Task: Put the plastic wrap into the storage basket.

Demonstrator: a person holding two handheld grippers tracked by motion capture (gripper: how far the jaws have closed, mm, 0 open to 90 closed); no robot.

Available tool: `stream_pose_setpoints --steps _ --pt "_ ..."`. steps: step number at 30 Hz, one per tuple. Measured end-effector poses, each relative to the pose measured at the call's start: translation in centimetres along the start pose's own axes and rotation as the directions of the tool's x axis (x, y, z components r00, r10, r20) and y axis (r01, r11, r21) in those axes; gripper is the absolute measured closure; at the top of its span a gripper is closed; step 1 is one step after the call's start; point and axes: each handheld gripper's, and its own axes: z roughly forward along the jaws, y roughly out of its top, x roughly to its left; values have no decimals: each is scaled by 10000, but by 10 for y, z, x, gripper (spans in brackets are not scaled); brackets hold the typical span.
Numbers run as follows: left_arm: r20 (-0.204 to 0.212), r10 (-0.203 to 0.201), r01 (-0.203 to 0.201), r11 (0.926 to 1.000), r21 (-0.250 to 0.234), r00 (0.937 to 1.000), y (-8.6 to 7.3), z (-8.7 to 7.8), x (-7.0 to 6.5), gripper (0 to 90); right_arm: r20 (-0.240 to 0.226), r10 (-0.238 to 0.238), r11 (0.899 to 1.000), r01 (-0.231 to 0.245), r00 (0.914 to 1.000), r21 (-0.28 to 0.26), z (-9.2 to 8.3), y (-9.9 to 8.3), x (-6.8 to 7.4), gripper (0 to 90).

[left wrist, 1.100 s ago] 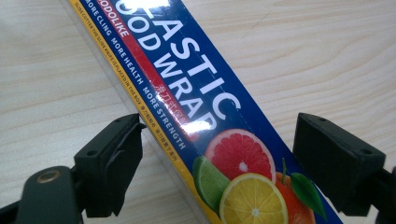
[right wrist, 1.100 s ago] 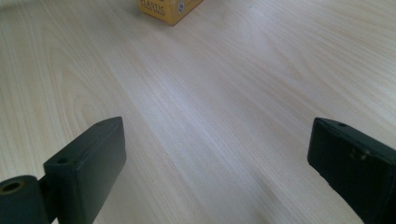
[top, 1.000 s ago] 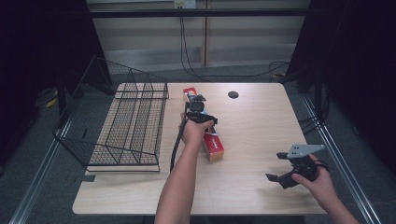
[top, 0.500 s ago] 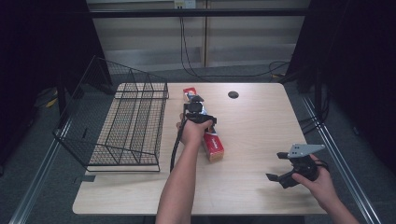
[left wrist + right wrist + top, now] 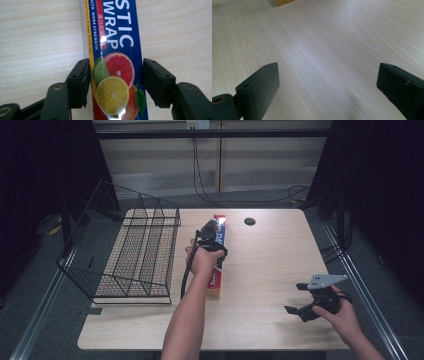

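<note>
Bench (image 5: 270, 320) | left gripper (image 5: 116, 75) just squeezed box (image 5: 113, 62) beside rack (image 5: 142, 255), ready to lift | right gripper (image 5: 328, 87) wide, waiting

Counter (image 5: 280, 270): pale wood-grain top, rounded corners, with a round dark hole (image 5: 249, 221) near its far edge. A soft bright glare lies on the far part of the top.

Floor (image 5: 260, 197): grey, visible beyond the counter and along both sides. Black cables (image 5: 200, 175) hang down the back wall and trail across the floor to the right.

Back wall (image 5: 250, 160): light panels crossed by a dark horizontal rail (image 5: 210, 134).

Dark curtains (image 5: 380, 195) close off both sides. Metal rails (image 5: 360, 280) run along the floor on either side of the counter.
</note>
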Motion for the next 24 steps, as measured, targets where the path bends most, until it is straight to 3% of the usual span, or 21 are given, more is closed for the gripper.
stream_pose_setpoints --steps 4,10,17,19,24 --pt "-237 109 -109 9999 39 9997 0 0 -2 405 6 -14 10000 14 10000 -10 0 0 0 46" --pt "-290 283 -287 9995 -135 9992 2 3 -3 380 -14 -47 10000 47 10000 10 1 -1 0 46" --pt "-309 181 -198 9982 -570 9994 8 10 -2 356 -97 -97 9999 97 9999 64 3 -1 1 46" --pt "-386 303 -321 9984 -459 9988 10 13 -2 356 -66 -117 9999 117 9999 84 3 -1 1 46" --pt "-348 39 -52 9992 -386 9994 15 21 0 357 -64 -137 9999 138 9999 55 4 -1 -1 46"
